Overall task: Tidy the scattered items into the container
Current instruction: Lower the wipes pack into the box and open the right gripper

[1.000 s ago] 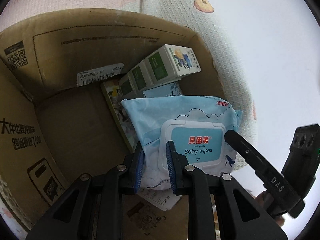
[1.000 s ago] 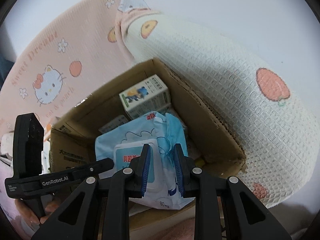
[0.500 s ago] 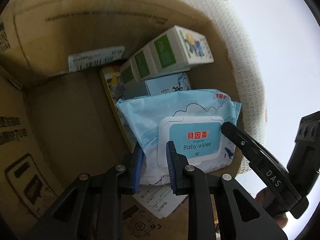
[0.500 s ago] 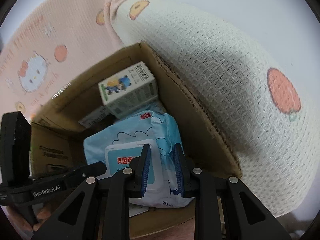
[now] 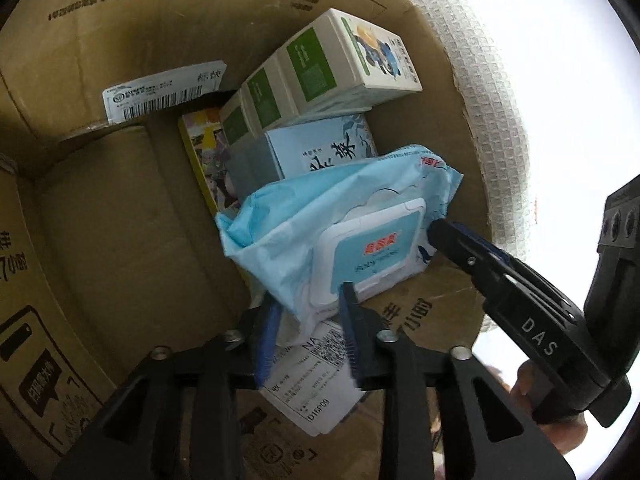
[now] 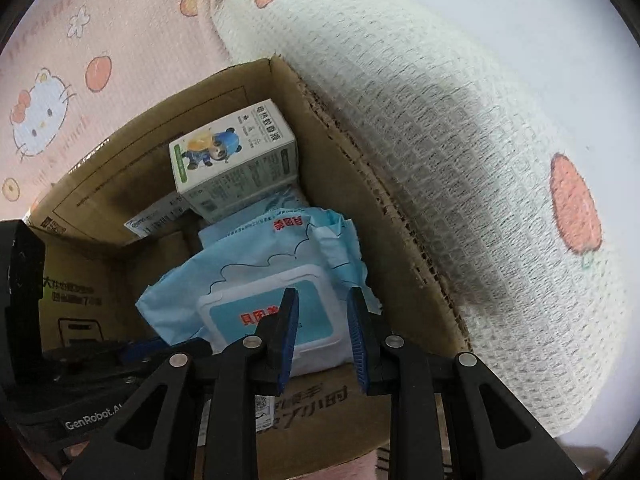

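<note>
Lowered deeper into the cardboard box [image 5: 100, 208] than a second earlier, the wipes pack [image 5: 320, 232] lies crosswise between both grippers: left gripper [image 5: 308, 328] opening off its near edge, right gripper [image 6: 324, 336] clamped on its right end.

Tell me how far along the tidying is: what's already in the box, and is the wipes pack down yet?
Done: three small cartons, a blue box and a booklet already lie in the cardboard box. In hand: the wipes pack is inside the box; the left gripper is opening around it, while the right gripper pinches its other end. Left: release the right grip. Items outside the box aren't visible.
</note>
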### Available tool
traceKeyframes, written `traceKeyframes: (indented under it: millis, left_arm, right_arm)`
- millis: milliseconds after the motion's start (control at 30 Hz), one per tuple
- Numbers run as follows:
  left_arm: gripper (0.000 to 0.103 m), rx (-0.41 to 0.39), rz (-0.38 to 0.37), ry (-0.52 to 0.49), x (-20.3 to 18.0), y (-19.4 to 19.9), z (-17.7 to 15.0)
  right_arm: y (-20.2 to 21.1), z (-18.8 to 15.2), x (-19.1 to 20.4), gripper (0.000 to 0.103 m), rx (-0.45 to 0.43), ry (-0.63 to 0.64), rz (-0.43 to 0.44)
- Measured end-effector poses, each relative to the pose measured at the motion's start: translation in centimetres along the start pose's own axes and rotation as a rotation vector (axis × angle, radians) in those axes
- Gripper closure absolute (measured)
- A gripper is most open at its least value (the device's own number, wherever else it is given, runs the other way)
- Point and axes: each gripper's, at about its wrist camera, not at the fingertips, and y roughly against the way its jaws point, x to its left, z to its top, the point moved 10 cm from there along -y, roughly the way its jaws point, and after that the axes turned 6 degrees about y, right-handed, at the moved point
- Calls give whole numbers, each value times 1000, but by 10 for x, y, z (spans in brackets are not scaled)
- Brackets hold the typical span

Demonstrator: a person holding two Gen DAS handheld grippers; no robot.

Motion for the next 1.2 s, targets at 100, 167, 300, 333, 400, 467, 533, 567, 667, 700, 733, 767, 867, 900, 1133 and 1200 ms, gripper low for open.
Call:
traceKeyframes:
  millis: [100,167,300,333,400,467,533,567,667,700,733,767,867,900,1133,1200]
  left_arm:
    - [54,34,4,5,0,-2,-7]
    - [43,68,16,22,4,-5,-12]
    - [37,147,41,38,11,-14,-23]
    - [37,143,54,34,12,-13,-23]
    - [37,114,70,21,13,-8,-19]
    - [37,109,65,10,11,-6,-18]
    - [37,133,62,5,10,-7,-22]
    - [37,133,71,-6,9,-6,-23]
    - [37,107,117,-31,9,-4,-23]
    - [37,100,122,-30,9,-3,-22]
    - [37,88,126,-21,10,-2,-20]
    - [37,77,120,-12,10,-1,-17]
    - [37,40,112,-12,9,4,-10]
    - [37,17,111,-17,8,7,-7]
    - [87,-114,122,14,12,19,14]
    - [91,-130,125,18,14,19,3]
  right_arm:
    - [0,-3,4,82,14,-16,12]
    - [0,-2,6,82,26,-9,5]
    - [-1,-4,10,82,50,-34,29]
    - [-2,-5,12,82,54,-38,35]
    - [-2,-7,12,82,60,-43,23]
    - [-3,-8,13,82,70,-43,20]
    - [-4,-10,16,81,79,-47,30]
    - [-4,-11,17,81,85,-47,36]
    - [-5,-12,19,79,99,-57,50]
    - [-6,-13,20,79,102,-64,54]
    - [-7,-13,20,79,108,-67,59]
    - [-7,-14,20,79,111,-71,61]
    - [-12,-13,23,79,118,-95,81]
    - [-11,-14,21,79,120,-108,94]
    - [-10,-11,20,79,91,-103,68]
    - [-11,-9,25,85,78,-81,47]
